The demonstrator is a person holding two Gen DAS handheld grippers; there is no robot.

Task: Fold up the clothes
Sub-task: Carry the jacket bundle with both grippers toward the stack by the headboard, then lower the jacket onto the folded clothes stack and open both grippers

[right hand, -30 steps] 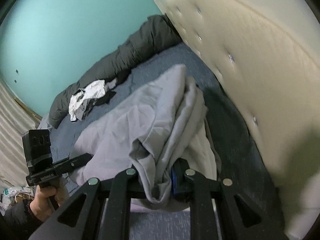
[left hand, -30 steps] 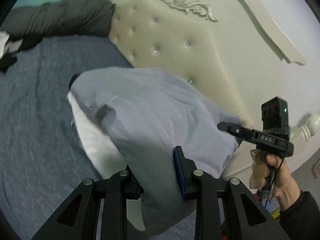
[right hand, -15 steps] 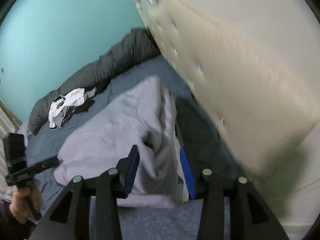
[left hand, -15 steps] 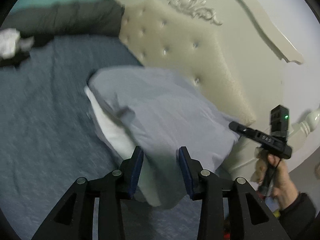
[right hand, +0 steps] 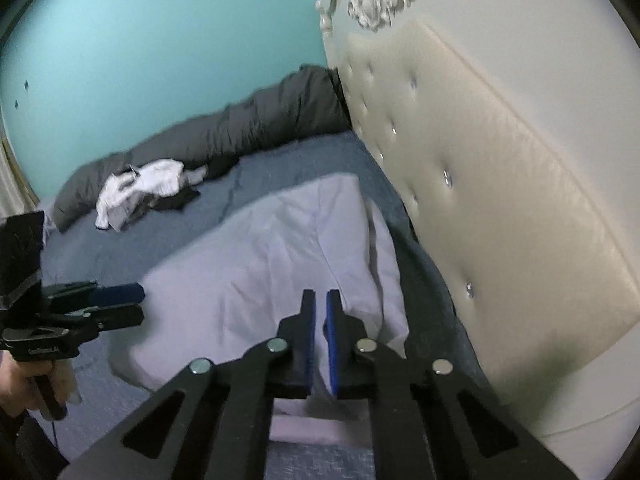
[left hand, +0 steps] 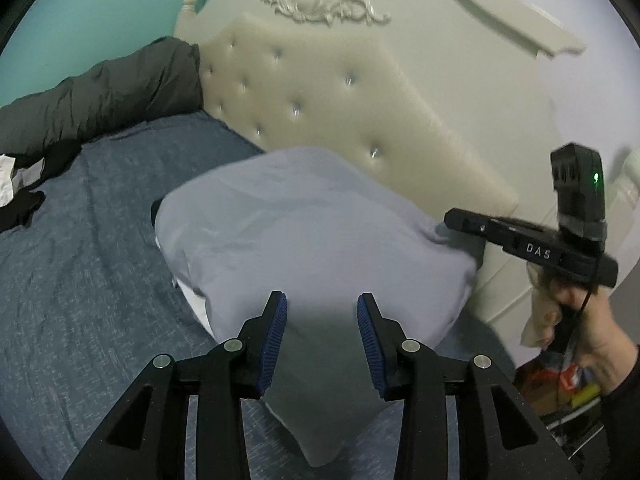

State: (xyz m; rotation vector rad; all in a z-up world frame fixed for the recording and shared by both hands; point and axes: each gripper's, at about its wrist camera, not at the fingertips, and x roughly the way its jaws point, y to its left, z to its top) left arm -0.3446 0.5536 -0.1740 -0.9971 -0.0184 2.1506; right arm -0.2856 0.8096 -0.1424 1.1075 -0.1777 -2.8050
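left wrist view: looking down past the left gripper point(left hand: 322, 312), blue pads point(left hand: 275, 336) parted with a clear gap, hovering over the near edge of a pale lavender garment point(left hand: 304, 232), pads not pressing on the cloth, so nothing held; jaws were opening a moment ago. garment folded into a plump squarish bundle on the blue-grey bedspread point(left hand: 80, 280), a strip of white cloth point(left hand: 192, 300) peeking out under its left edge, far side close up against the cream tufted headboard point(left hand: 328, 92). off to the right, right gripper point(left hand: 460, 216) seen side-on in a hand point(left hand: 584, 320) with a dark sleeve, black camera block with a green light on top, tip just beside the garment's right corner. dark grey duvet point(left hand: 100, 96) rolled along the teal wall point(left hand: 80, 8) at the back. right wrist view: right gripper point(right hand: 321, 312) with blue pads nearly together, just snapped closed, only a thin slit between, no cloth visibly caught in it, same lavender garment point(right hand: 272, 256) lying below and beyond the tips. left gripper point(right hand: 120, 304) poking in from the left edge over the garment's near-left corner, hand point(right hand: 24, 384) under it. white and black crumpled clothes point(right hand: 140, 188) heaped further back on the bedspread point(right hand: 280, 160), just in front of the grey duvet point(right hand: 240, 128), well apart from the folded piece. headboard point(right hand: 500, 200) running along the right.
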